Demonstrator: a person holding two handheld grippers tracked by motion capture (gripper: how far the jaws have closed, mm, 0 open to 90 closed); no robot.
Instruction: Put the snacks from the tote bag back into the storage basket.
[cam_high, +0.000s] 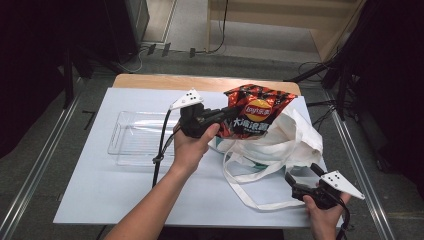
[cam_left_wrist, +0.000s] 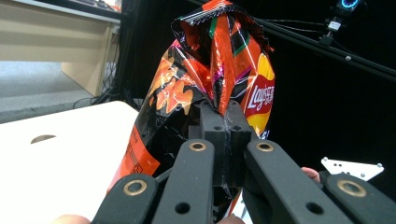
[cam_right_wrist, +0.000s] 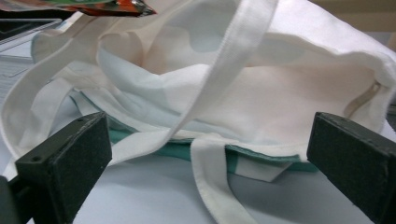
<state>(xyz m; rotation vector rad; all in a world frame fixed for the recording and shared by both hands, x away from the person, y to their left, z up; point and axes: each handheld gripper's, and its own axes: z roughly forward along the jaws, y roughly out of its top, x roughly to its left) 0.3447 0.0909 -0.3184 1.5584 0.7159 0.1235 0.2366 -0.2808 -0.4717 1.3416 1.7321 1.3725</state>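
Black jaws of my left gripper (cam_left_wrist: 226, 122) pinch shut on a fold of the Lay's chip bag (cam_high: 254, 111), holding it just above the mouth of the white tote bag (cam_high: 287, 139), which lies on the pale blue table mat (cam_high: 100, 190). In the left gripper view the red-and-orange packet rises upright from the clamped pads, its crimped top seam uppermost. My right gripper (cam_high: 304, 176) sits on the near side of the tote bag with its jaws spread wide, nothing between them; in the right gripper view the tote's long white handle strap (cam_right_wrist: 219, 74) loops across the gap, clear of both pads, and a teal hem runs along the tote's lower edge. To the left of the tote bag, well apart from it, a clear plastic tray (cam_high: 131, 137) rests on the mat, beyond my left forearm.
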